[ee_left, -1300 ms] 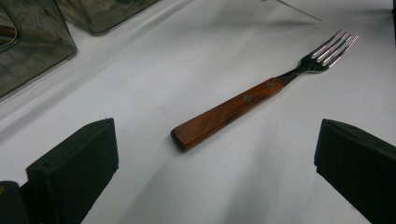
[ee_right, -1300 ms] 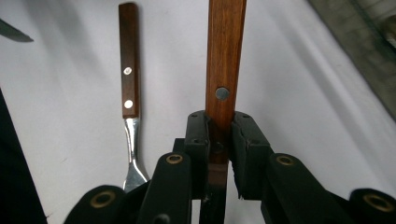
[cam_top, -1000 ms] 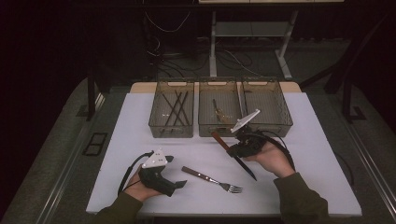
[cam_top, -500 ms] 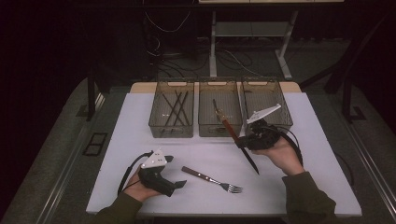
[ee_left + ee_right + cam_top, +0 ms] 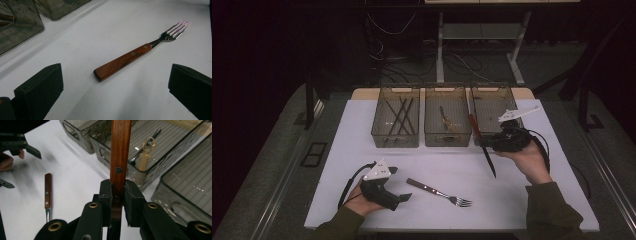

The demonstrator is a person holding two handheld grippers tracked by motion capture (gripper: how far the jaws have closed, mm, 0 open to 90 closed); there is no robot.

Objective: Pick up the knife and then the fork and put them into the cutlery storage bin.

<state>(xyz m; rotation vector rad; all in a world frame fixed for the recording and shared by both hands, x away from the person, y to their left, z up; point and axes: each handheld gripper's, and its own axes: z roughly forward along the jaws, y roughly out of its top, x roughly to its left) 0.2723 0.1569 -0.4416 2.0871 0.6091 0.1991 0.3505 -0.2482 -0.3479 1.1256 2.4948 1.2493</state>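
Table cover: a white rectangular sheet [image 5: 362, 150] is lying flat over the table, with grey floor showing around it.
Left bin: a smoky clear plastic tray [image 5: 379, 135] is holding several dark thin sticks, possibly chopsticks [image 5: 400, 116].
Middle bin: a matching smoky tray [image 5: 447, 141] is holding a slim metal utensil and a pale amber piece [image 5: 146, 152].
Background: a light metal stand [image 5: 439, 45] and loose dark cables [image 5: 384, 27] are sitting behind the table in shadow.

Three trays [image 5: 396, 131] in row behind; fork [image 5: 439, 192] on table [image 5: 522, 200] in front.
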